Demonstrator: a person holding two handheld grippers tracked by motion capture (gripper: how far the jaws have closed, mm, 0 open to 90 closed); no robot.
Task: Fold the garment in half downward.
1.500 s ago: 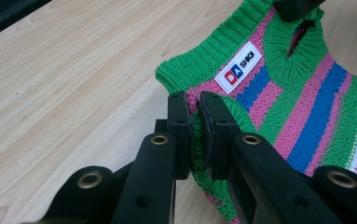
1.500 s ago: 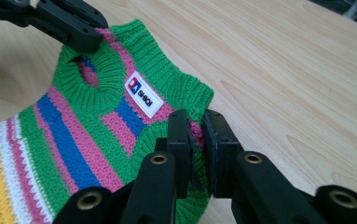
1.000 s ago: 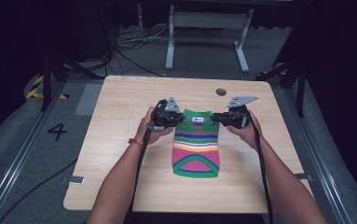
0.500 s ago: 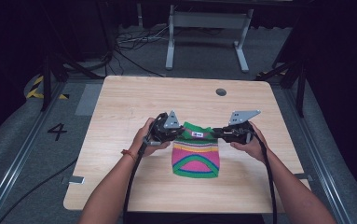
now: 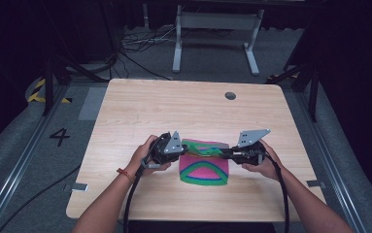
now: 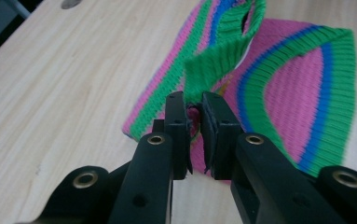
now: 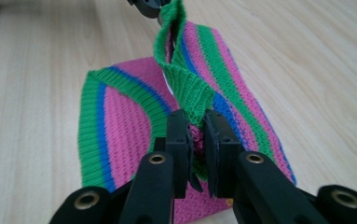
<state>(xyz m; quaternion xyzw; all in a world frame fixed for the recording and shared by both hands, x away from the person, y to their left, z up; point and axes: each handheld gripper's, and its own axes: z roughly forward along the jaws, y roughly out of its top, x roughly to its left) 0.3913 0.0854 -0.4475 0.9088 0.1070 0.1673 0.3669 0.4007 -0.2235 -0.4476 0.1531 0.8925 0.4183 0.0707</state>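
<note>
Hidden: my jaw tips cover the pinched knit edges; what garment it is, I cannot tell.
Knit: striped knit garment (image 5: pixel 204 167) lies on the wooden table (image 5: pixel 183 109), between my tongs, its far edge folded over.
Left gripper (image 6: pixel 194 106): pinching its green ribbed edge.
Right gripper (image 7: pixel 196 122): pinching the opposite edge.

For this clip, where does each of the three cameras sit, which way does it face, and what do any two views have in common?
High view: above the person's side, looking forward and down on the table; both forearms, left gripper and right gripper show.
Left gripper view: rides the left gripper, looking along its jaws at the striped knit garment.
Right gripper view: rides the right gripper, facing the garment and the other gripper beyond.
Shared: both gripper views show jaws pinching the garment's green ribbed edge.
</note>
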